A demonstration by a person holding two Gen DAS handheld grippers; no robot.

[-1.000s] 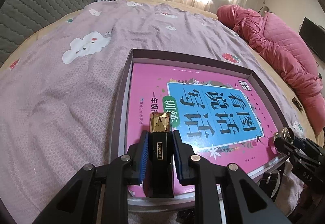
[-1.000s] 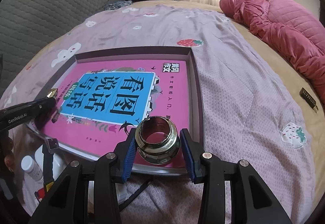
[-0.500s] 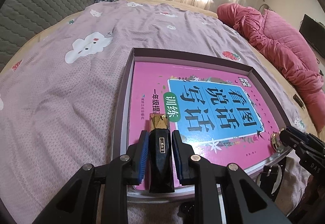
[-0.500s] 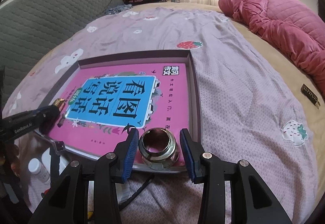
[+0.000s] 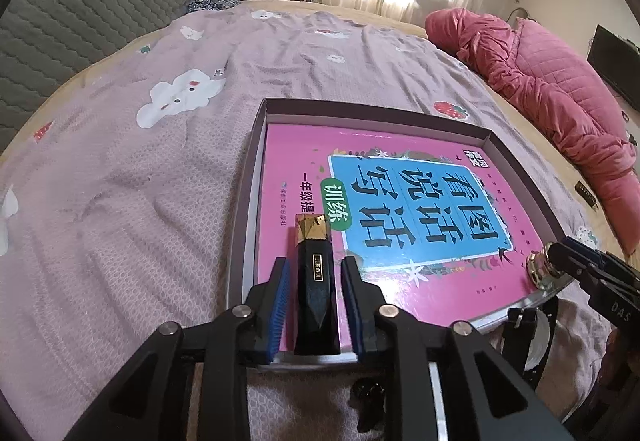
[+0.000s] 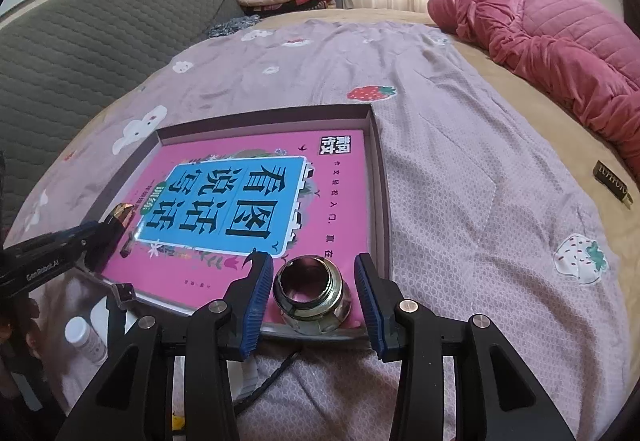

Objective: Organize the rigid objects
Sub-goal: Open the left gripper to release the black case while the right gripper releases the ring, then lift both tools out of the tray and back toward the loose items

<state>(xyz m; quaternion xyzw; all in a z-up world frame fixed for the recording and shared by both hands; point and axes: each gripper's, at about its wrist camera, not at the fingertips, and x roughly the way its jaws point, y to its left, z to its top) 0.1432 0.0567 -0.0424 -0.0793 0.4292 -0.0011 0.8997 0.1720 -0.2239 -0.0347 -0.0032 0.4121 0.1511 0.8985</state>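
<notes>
Lipstick (image 5: 316, 281) lies untouched on book (image 5: 400, 201) between opening left tool (image 5: 314, 277) pads.

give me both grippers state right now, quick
left gripper: jaws opening, black gold-capped tube between them, released
right gripper: open around metal ring, not gripping

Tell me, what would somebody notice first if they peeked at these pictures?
First, the bright pink book with a blue panel, lying in a shallow dark tray on the lilac bedspread. Next, the black faceted lipstick with a gold cap lying on it between the left gripper, whose jaws are opening. At the book's other near corner, a shiny metal ring fitting sits between the right gripper.
</notes>
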